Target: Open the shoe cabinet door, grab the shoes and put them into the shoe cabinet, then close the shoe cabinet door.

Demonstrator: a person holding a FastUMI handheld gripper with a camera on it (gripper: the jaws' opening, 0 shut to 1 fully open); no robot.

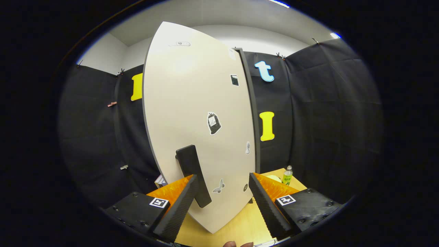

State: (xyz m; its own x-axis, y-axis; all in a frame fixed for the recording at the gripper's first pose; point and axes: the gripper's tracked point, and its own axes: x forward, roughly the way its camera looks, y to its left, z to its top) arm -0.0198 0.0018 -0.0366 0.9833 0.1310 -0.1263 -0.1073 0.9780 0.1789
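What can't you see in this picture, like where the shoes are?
1. Gripper view: the cabinet's inside and any shoes, hidden behind the white cabinet door.
2. The bottle label, too small to make out.
3. The thing at the door's lower left, mostly covered by door and finger.
4. Whether the open gripper touches the black handle; its left finger overlaps it.

The big cabinet door (pixel 199 120) hides the inside of the cabinet. A small bottle (pixel 287 175) at the bench's (pixel 240 226) far edge is too tiny to tell more.
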